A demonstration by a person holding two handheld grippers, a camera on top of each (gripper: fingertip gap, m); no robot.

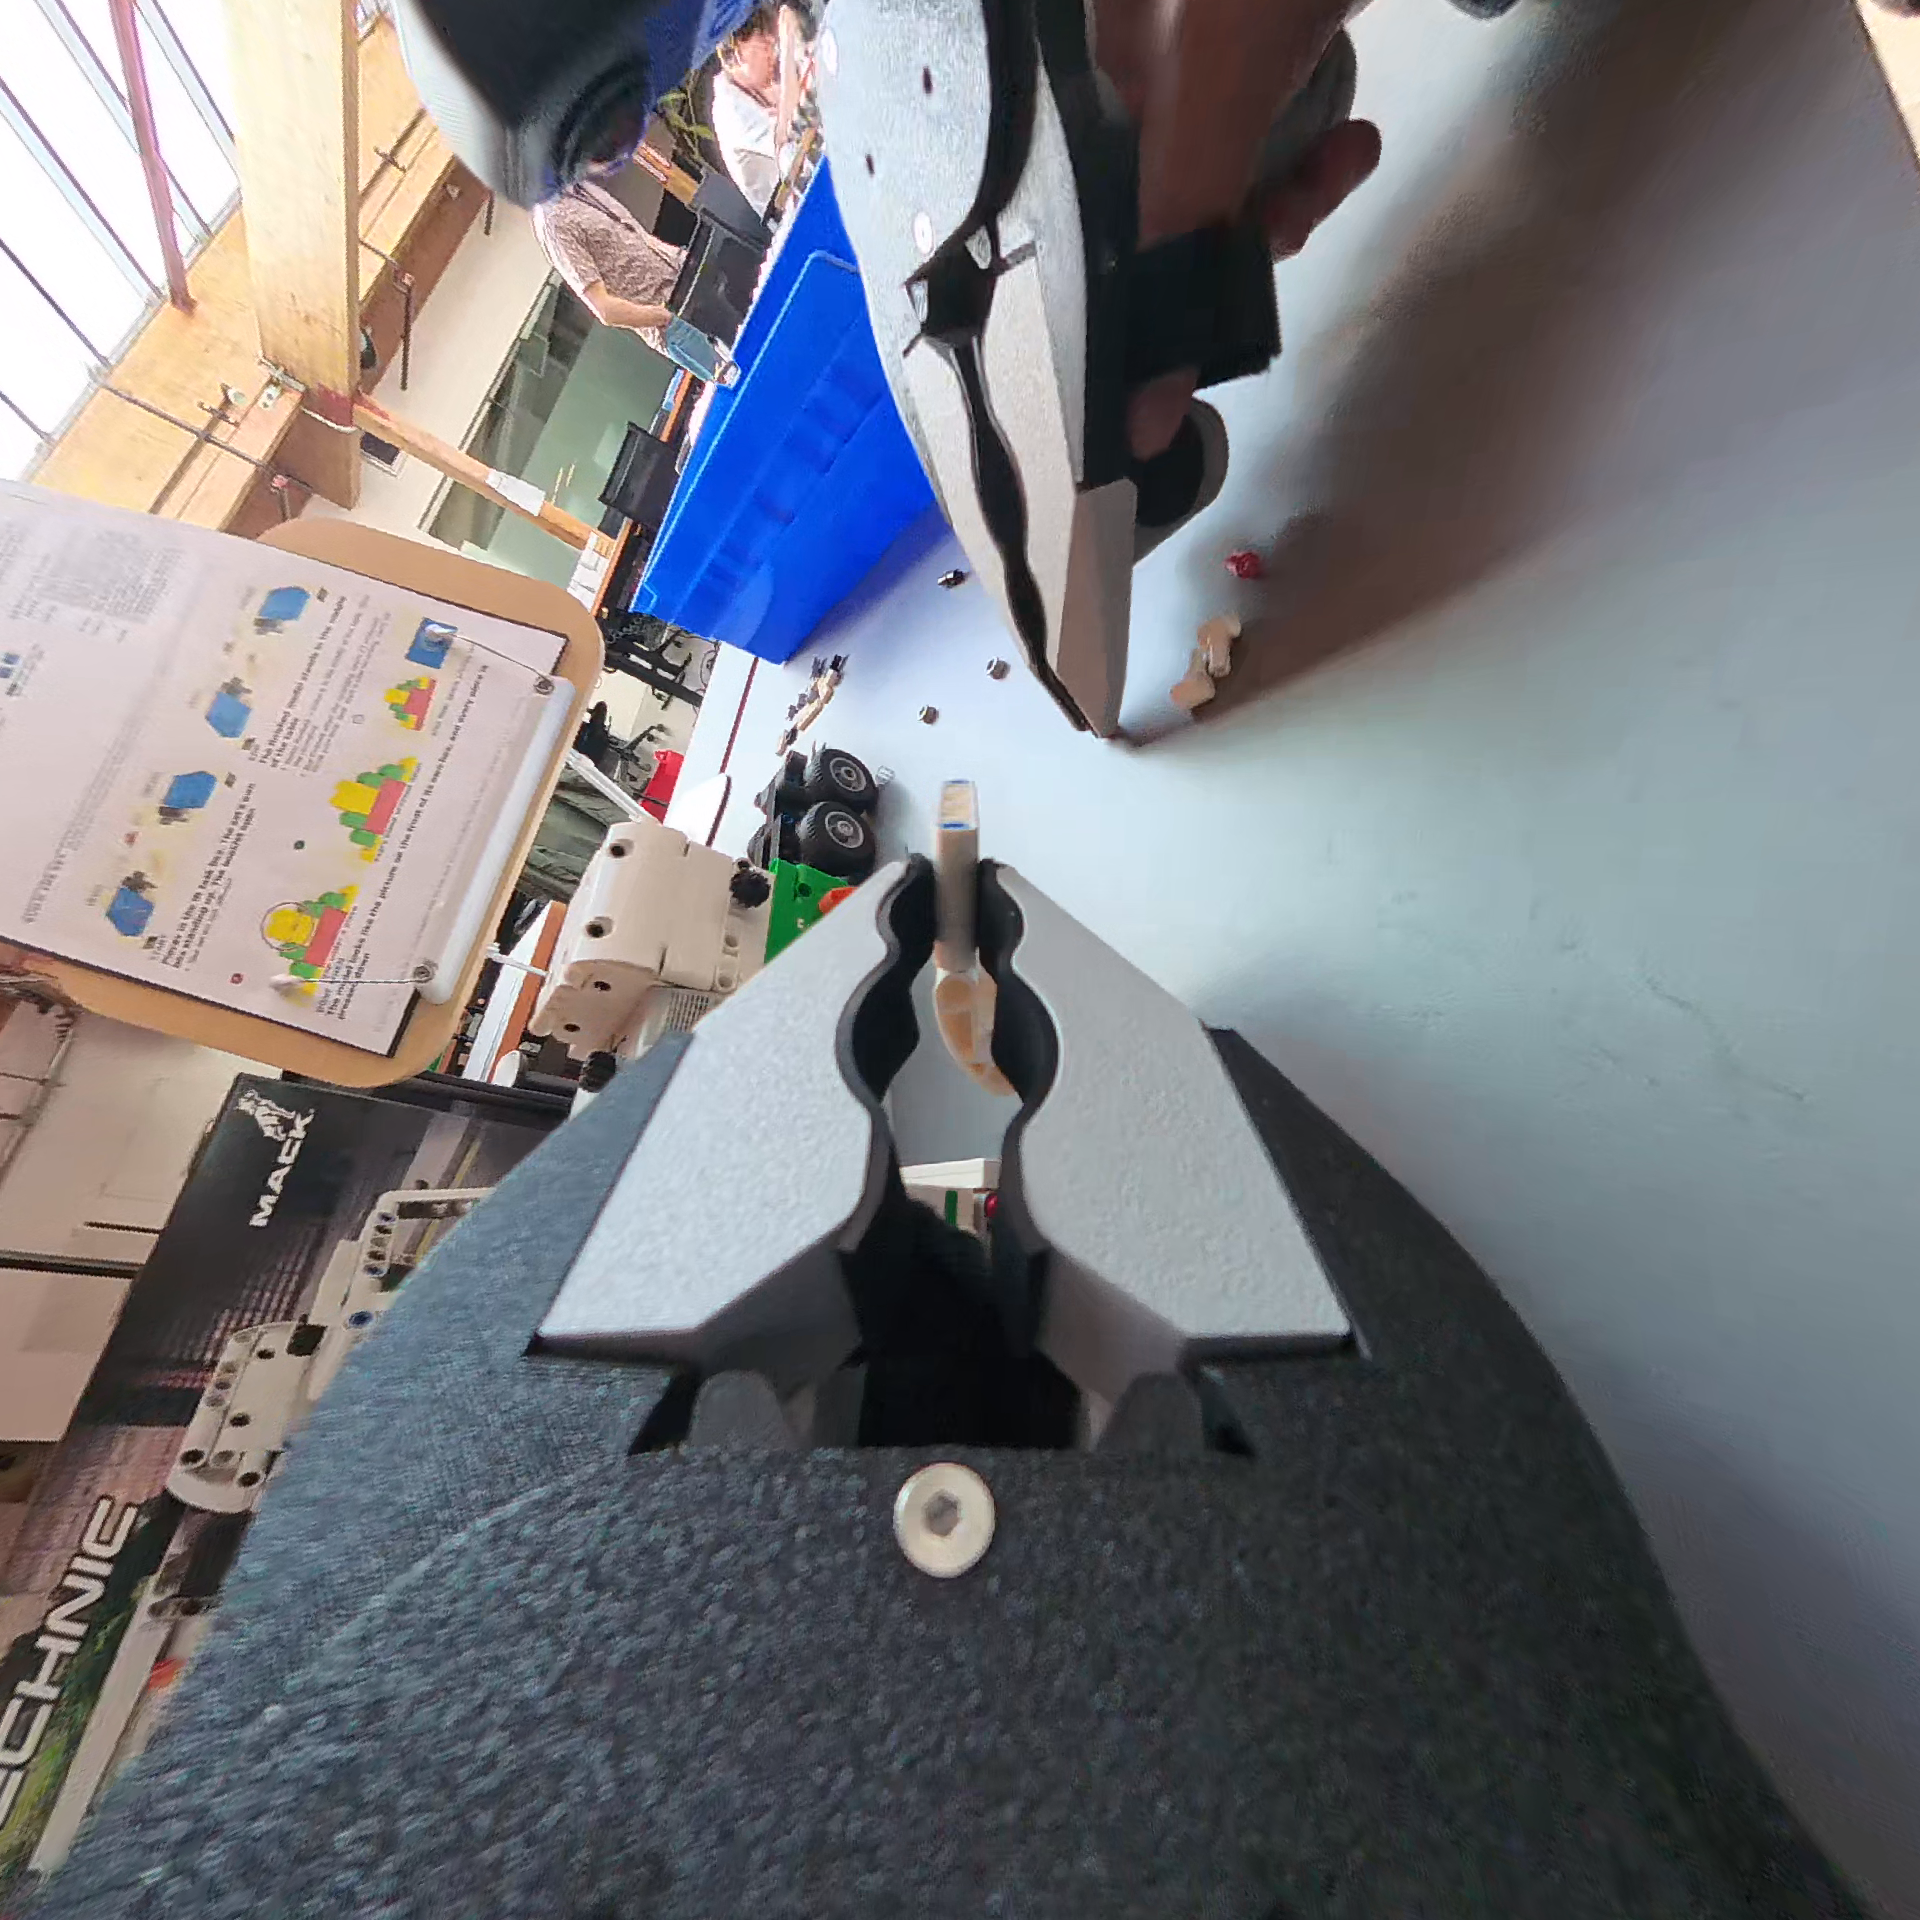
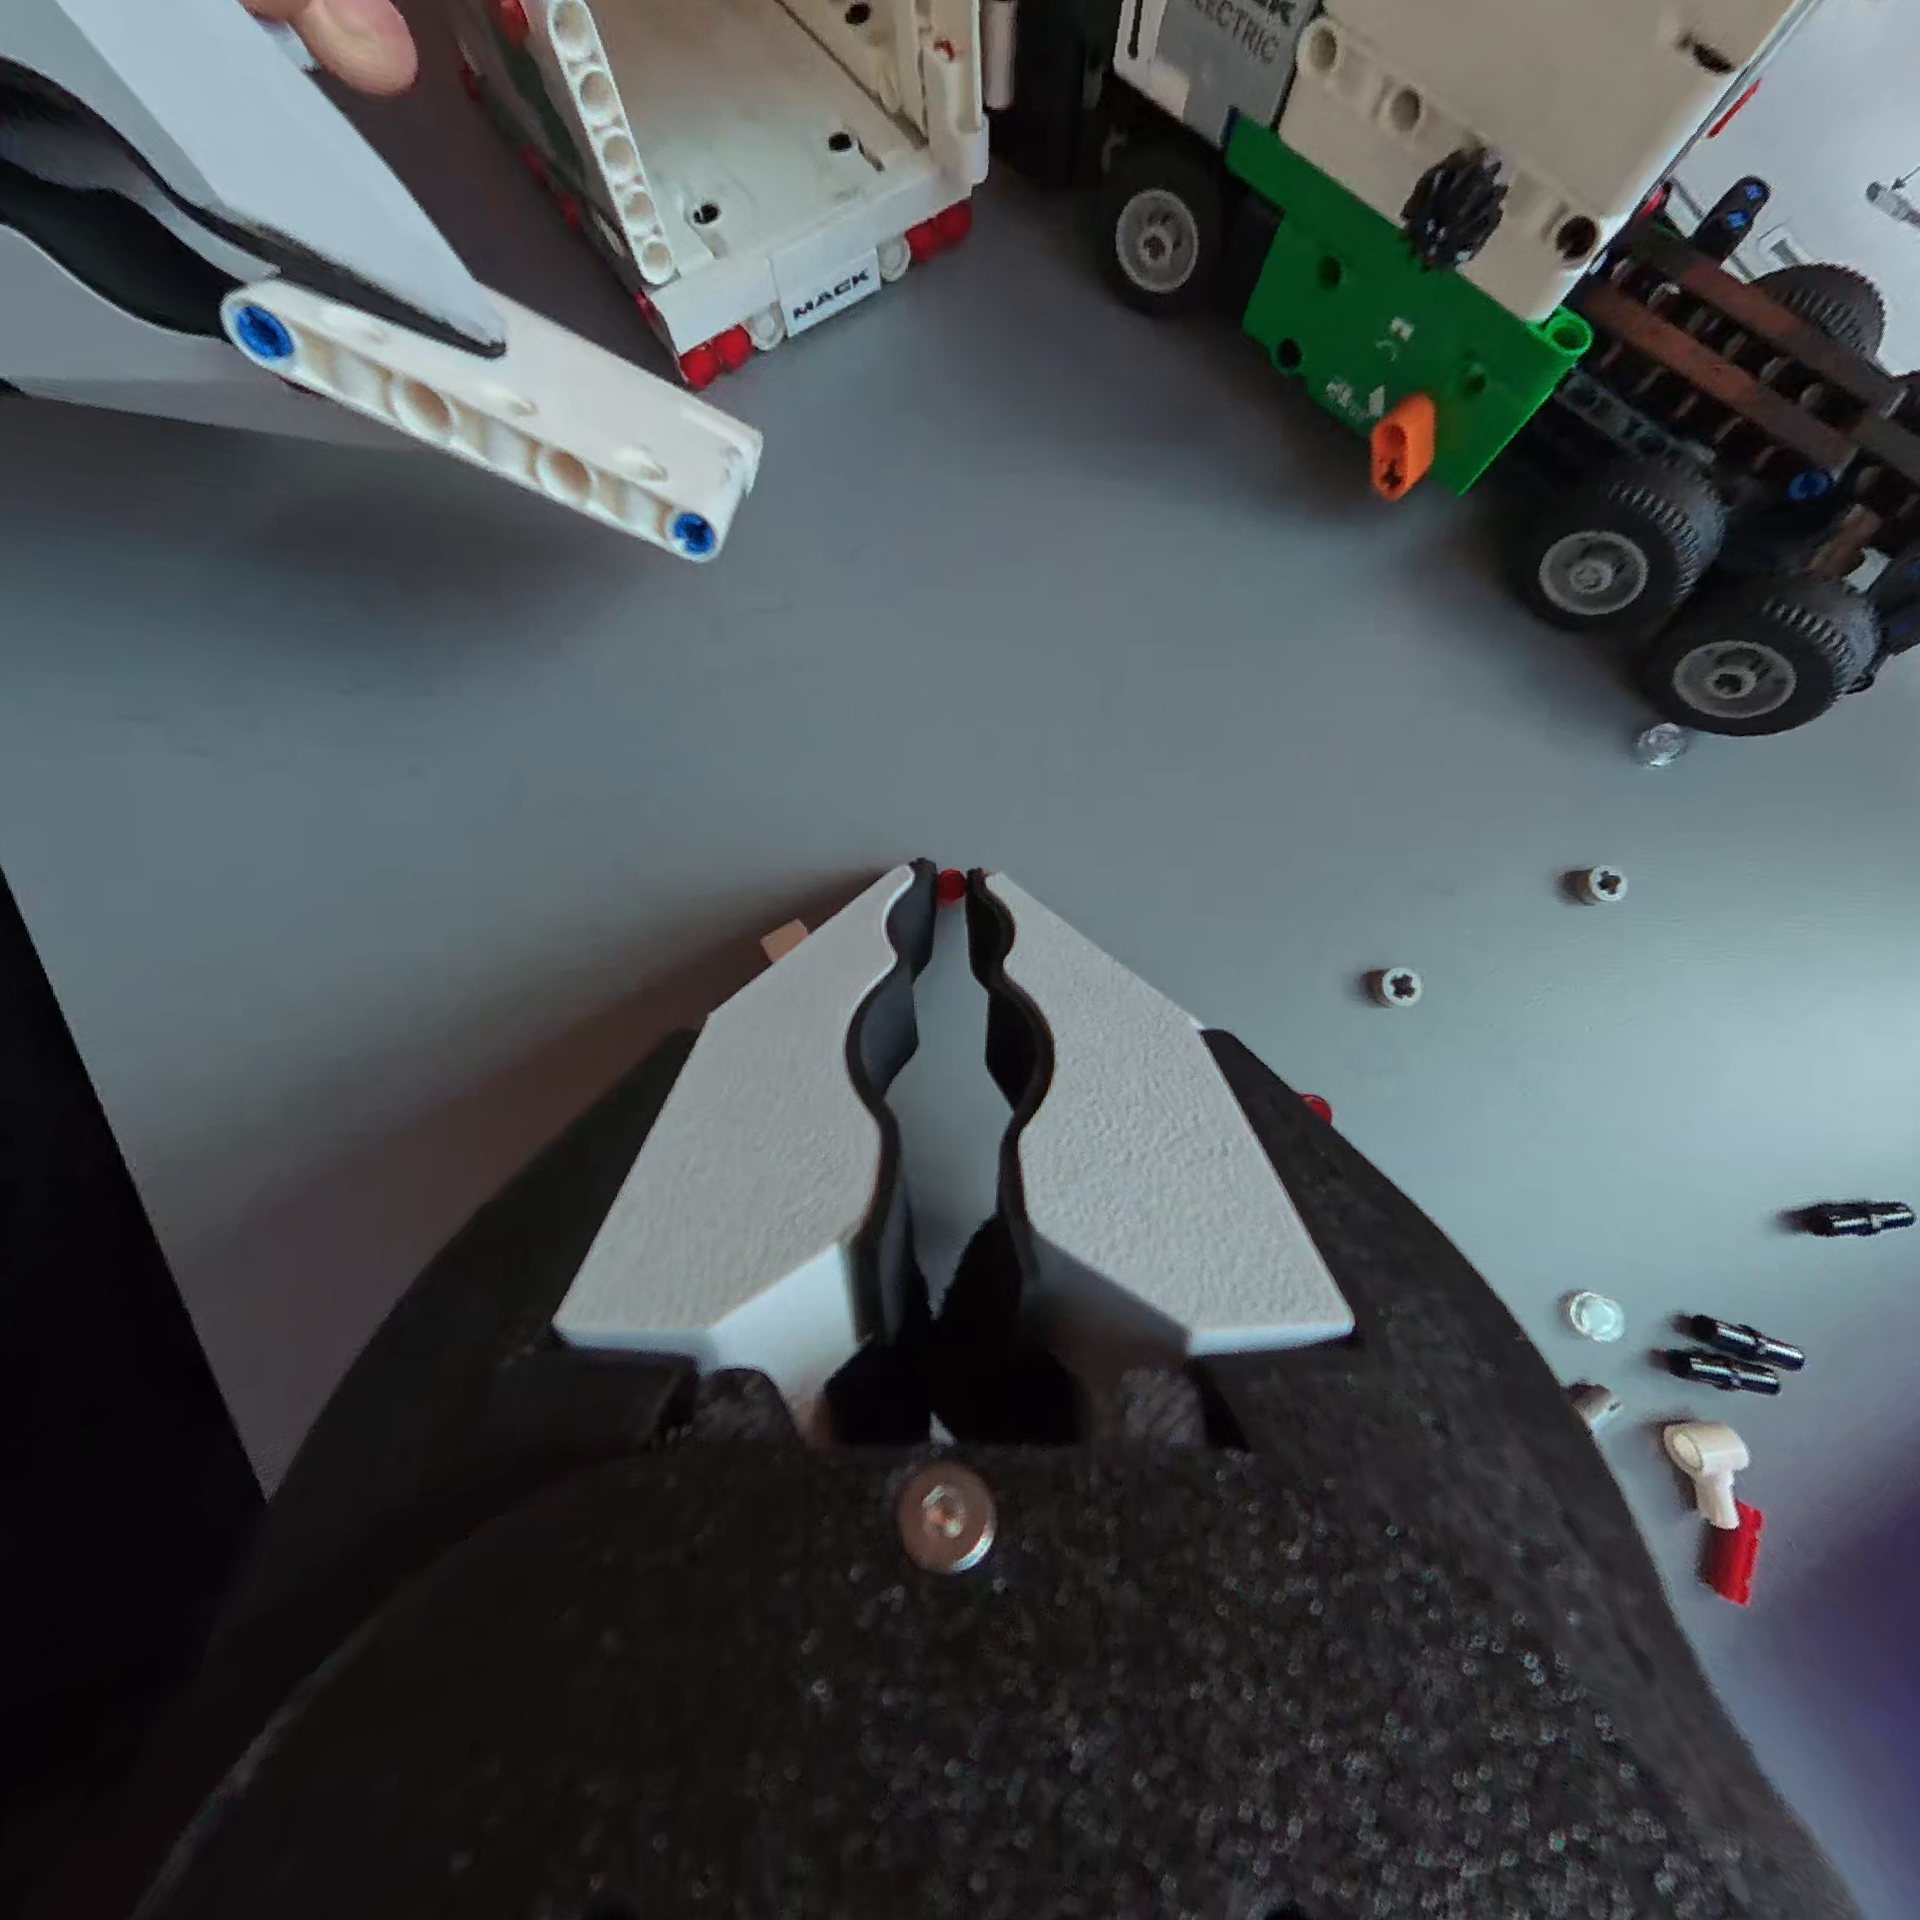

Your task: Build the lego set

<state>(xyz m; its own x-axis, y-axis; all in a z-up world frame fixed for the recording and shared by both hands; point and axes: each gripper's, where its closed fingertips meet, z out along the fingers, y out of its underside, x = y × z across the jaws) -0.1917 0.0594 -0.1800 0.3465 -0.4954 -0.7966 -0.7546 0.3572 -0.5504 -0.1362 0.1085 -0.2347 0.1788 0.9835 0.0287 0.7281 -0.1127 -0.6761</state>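
Note:
My left gripper (image 1: 951,868) is shut on a white beam (image 1: 956,831) with blue pins in its ends and holds it above the grey table. From the right wrist view, the beam (image 2: 499,426) sticks out of the left gripper (image 2: 457,332) at the upper left. My right gripper (image 2: 948,883) is down at the table with a small red piece (image 2: 949,886) between its nearly closed tips. It also shows in the left wrist view (image 1: 1091,717), tip on the table. The partly built truck (image 2: 1455,312) stands at the back right, with a white body section (image 2: 779,187) beside it.
Loose parts lie right of my right gripper: grey bushes (image 2: 1595,883), black pins (image 2: 1735,1351), a white and red connector (image 2: 1714,1486). A tan piece (image 1: 1205,660) and a red piece (image 1: 1242,566) lie near its tip. A blue bin (image 1: 790,499), an instruction sheet (image 1: 260,769) and the set's box (image 1: 260,1299) stand behind.

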